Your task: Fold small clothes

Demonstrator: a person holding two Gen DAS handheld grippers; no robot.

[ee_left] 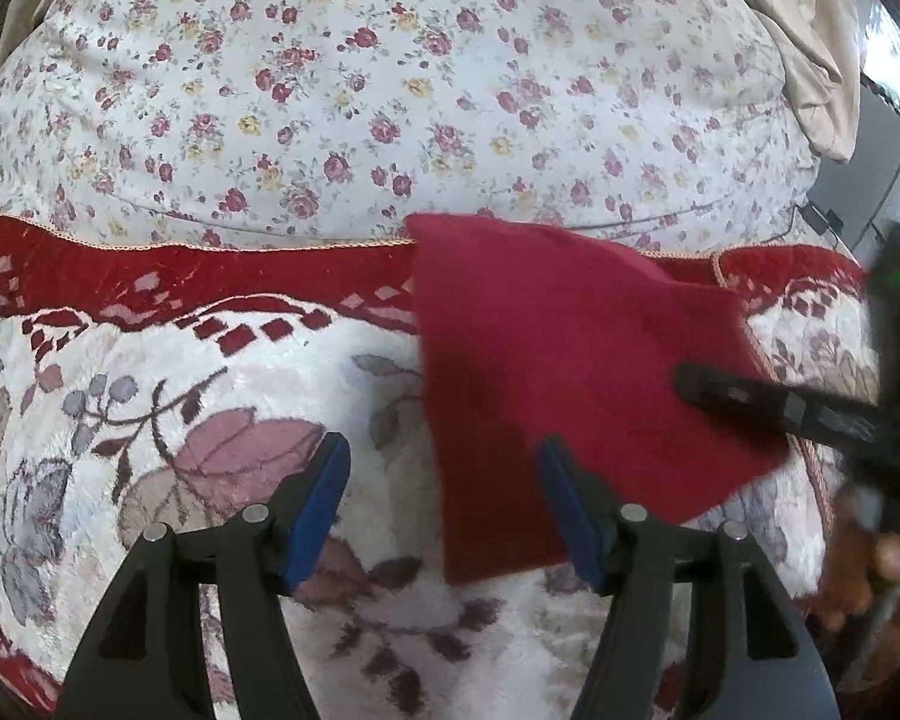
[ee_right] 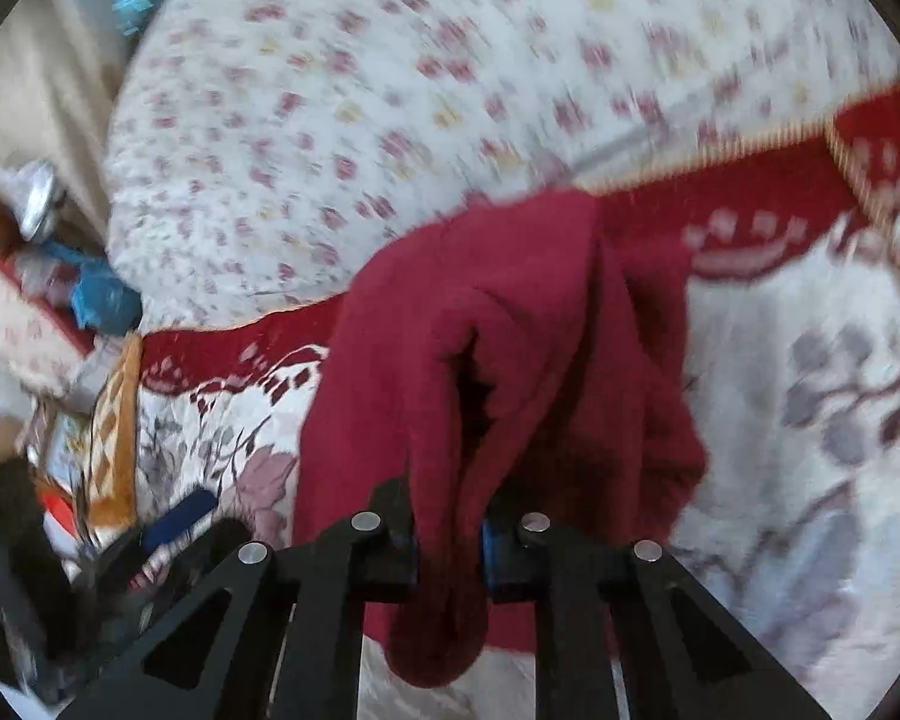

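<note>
Nearest to you in the left wrist view, your left gripper (ee_left: 444,480) stands with its blue-padded fingers (ee_left: 321,498) spread wide and nothing between them; its right finger overlaps the near edge of the red cloth (ee_left: 570,360), though whether it touches cannot be told. In the right wrist view, your right gripper (ee_right: 448,540) has its fingers drawn in tight on a bunched fold of the red cloth (ee_right: 510,360), which puckers into deep creases just ahead of the jaws and hangs in a lump below them.

Beyond the left gripper, the cloth lies mostly flat as a slanted panel on the plush blanket (ee_left: 180,420), a white blanket patterned with mauve leaves and grey berries. The right gripper (ee_left: 780,402) reaches in from the right edge of this view, its dark finger lying over the cloth's right side.

Farther on, the blanket's dark red border (ee_left: 210,276), trimmed with a pale cord, runs across the scene, and the cloth's far corner crosses it.

Farthest away, a white sheet printed with small roses (ee_left: 390,90) fills the background, with beige fabric (ee_left: 810,60) at its upper right. The right wrist view is motion-blurred; blurred clutter (ee_right: 42,300) sits at its left edge, too smeared to identify.
</note>
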